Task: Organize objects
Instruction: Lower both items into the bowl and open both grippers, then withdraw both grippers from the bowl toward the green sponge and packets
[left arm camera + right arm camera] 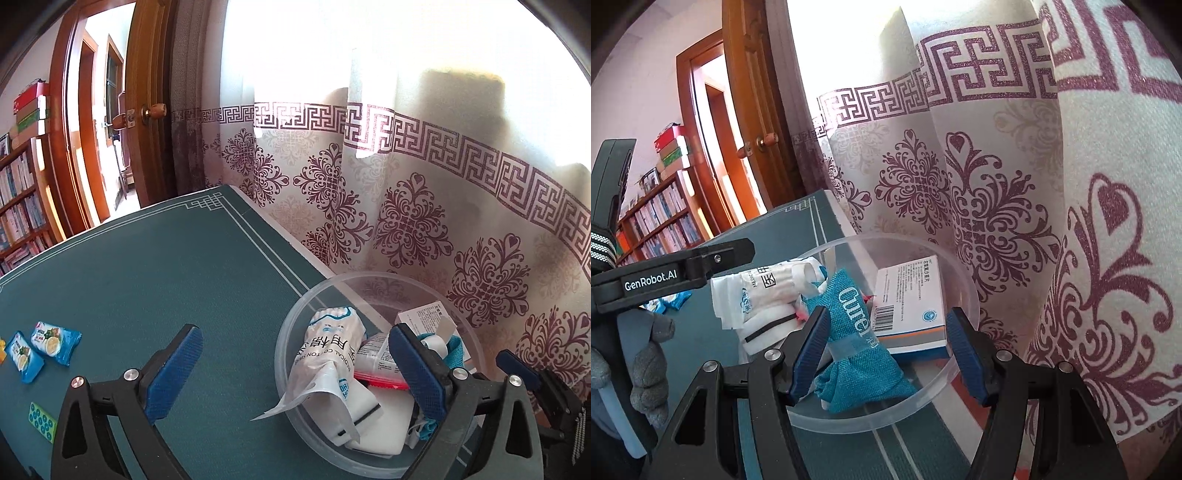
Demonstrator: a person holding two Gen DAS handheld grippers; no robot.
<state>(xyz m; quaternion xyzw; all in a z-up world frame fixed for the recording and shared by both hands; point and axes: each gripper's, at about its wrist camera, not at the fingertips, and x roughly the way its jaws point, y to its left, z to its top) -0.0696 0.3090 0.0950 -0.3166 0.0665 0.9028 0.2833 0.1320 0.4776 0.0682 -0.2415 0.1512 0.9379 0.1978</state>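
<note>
A clear plastic bowl (332, 284) stands near the table's right edge by the curtain. In it lie a white medical cotton swab bag (328, 354), a teal Curel pouch (857, 332), a white and blue medicine box (908, 295), a white pad with a black stripe (376, 417) and a red strip (380, 382). My left gripper (301, 369) is wide open over the bowl's left part; the swab bag lies loose between its pads. My right gripper (888, 350) hovers over the bowl's near side, jaws apart, the pouch beside its left pad and a gap at the right pad.
Two blue snack packets (55, 341) and a green blister strip (42, 424) lie at the left of the green table mat (147, 277). A patterned curtain (406, 221) hangs close behind the bowl. A gloved hand (646, 369) holds the left gripper. An open wooden door and a bookshelf stand far left.
</note>
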